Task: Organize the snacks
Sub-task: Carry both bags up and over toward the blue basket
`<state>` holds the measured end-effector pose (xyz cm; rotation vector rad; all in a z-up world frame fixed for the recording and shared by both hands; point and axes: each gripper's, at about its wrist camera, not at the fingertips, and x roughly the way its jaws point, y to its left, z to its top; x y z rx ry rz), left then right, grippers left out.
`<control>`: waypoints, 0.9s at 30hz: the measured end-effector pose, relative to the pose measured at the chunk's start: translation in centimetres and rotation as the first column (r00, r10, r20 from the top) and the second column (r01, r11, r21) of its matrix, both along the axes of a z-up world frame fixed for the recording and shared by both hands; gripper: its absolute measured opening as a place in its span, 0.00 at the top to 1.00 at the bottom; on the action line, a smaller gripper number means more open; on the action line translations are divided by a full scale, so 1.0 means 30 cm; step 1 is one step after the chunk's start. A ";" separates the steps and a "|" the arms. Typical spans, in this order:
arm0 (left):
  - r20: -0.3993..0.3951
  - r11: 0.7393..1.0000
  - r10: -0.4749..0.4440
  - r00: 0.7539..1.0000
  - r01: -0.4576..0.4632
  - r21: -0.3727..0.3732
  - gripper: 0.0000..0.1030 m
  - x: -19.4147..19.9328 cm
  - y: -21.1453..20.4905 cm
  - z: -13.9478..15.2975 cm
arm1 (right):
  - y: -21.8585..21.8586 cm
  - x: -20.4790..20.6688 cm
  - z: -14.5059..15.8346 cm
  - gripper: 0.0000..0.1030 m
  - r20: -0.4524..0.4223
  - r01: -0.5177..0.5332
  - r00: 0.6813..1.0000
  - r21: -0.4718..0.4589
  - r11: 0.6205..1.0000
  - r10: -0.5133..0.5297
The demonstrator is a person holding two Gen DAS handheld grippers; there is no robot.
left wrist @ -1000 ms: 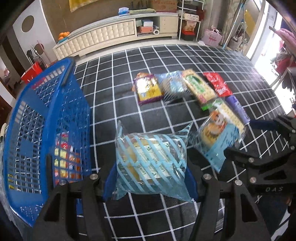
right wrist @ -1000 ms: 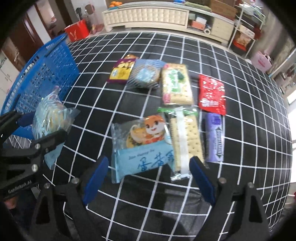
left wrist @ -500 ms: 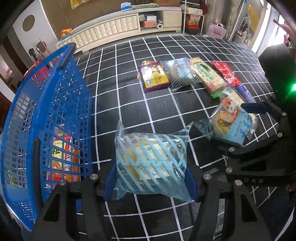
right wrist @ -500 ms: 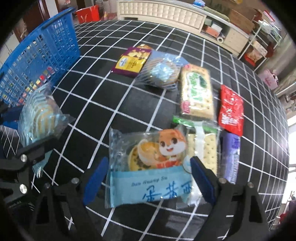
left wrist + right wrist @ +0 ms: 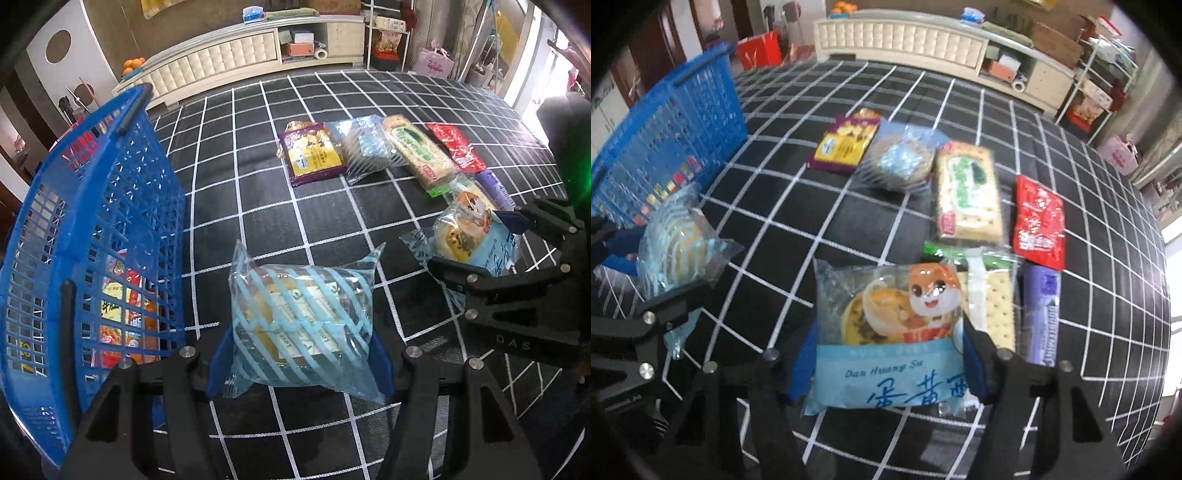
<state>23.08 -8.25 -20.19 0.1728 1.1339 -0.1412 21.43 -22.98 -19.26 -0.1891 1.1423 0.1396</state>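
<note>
While your left gripper clamps the striped pastry bag just right of the blue basket, your right gripper has just been closing on the squirrel pastry pack between its pads. Both wrappers look light, slippery and crushable; grip mid-pack, gently.

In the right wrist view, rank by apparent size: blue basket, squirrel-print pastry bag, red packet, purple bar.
1. blue basket, though partly cut off
2. squirrel-print pastry bag, enlarged by nearness to the camera
3. red packet
4. purple bar, close to the red packet; order unsure
</note>
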 end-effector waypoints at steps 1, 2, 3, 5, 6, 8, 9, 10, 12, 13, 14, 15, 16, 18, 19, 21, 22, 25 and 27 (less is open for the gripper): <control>0.005 1.000 0.000 1.000 0.000 0.000 0.41 -0.004 0.000 0.008 | -0.004 -0.008 0.018 0.32 0.007 0.003 1.000 0.004 1.000 -0.003; 0.011 1.000 0.000 1.000 0.000 -0.001 0.41 -0.011 0.000 0.020 | -0.005 -0.017 0.039 0.32 0.017 0.004 1.000 0.009 1.000 -0.005; 0.019 1.000 -0.002 1.000 0.002 -0.004 0.41 -0.018 0.001 0.035 | -0.004 -0.027 0.059 0.32 0.027 0.008 1.000 0.013 1.000 -0.008; 0.032 1.000 -0.007 0.999 0.008 -0.022 0.41 -0.032 0.000 0.063 | -0.009 -0.033 0.103 0.32 0.049 0.016 0.999 0.018 1.000 -0.017; 0.043 1.000 -0.009 0.999 0.010 -0.027 0.41 -0.040 -0.001 0.082 | -0.007 -0.042 0.127 0.32 0.060 0.019 0.998 0.018 1.000 -0.020; 0.065 0.999 -0.014 0.998 0.016 -0.036 0.41 -0.055 -0.003 0.113 | -0.003 -0.065 0.172 0.32 0.082 0.027 0.996 0.018 0.999 -0.029; 0.076 0.999 -0.016 0.997 0.020 -0.040 0.41 -0.065 -0.004 0.131 | -0.002 -0.076 0.191 0.32 0.090 0.031 0.995 0.018 0.999 -0.033; 0.087 0.999 -0.018 0.996 0.022 -0.044 0.41 -0.075 -0.003 0.150 | -0.003 -0.085 0.212 0.32 0.100 0.036 0.994 0.018 0.999 -0.038; 0.104 0.998 -0.020 0.994 0.026 -0.055 0.41 -0.090 0.000 0.180 | 0.004 -0.109 0.243 0.32 0.118 0.039 0.992 0.021 0.999 -0.041; 0.113 0.998 -0.022 0.993 0.029 -0.063 0.41 -0.100 0.003 0.198 | 0.008 -0.123 0.263 0.32 0.127 0.040 0.991 0.022 0.999 -0.043; 0.120 0.997 -0.022 0.993 0.031 -0.069 0.41 -0.107 0.006 0.211 | 0.015 -0.137 0.283 0.32 0.136 0.041 0.990 0.024 0.999 -0.044; 0.128 0.996 -0.024 0.991 0.034 -0.078 0.41 -0.117 0.011 0.228 | 0.021 -0.143 0.292 0.32 0.143 0.041 0.989 0.026 0.999 -0.044; 0.136 0.996 -0.024 0.990 0.036 -0.084 0.41 -0.125 0.017 0.242 | 0.031 -0.158 0.315 0.32 0.154 0.040 0.987 0.030 0.999 -0.044; 0.156 0.995 -0.026 0.987 0.040 -0.091 0.41 -0.146 0.025 0.272 | 0.046 -0.175 0.337 0.32 0.166 0.038 0.985 0.029 0.999 -0.042; 0.164 0.995 -0.027 0.986 0.042 -0.092 0.41 -0.155 0.030 0.283 | 0.059 -0.187 0.354 0.32 0.175 0.037 0.984 0.026 0.999 -0.041; 0.180 0.994 -0.028 0.983 0.047 -0.101 0.41 -0.178 0.045 0.308 | 0.082 -0.198 0.368 0.32 0.187 0.029 0.982 0.029 0.999 -0.034; 0.187 0.993 -0.028 0.982 0.049 -0.105 0.41 -0.187 0.051 0.319 | 0.089 -0.204 0.373 0.32 0.192 0.026 0.981 0.031 0.999 -0.032; 0.214 0.993 -0.034 0.976 0.057 -0.099 0.41 -0.216 0.073 0.354 | 0.128 -0.222 0.404 0.32 0.214 0.013 0.977 0.039 0.999 -0.021; 0.236 0.995 -0.037 0.971 0.058 -0.084 0.41 -0.229 0.093 0.374 | 0.147 -0.229 0.415 0.32 0.221 0.005 0.975 0.045 0.999 -0.015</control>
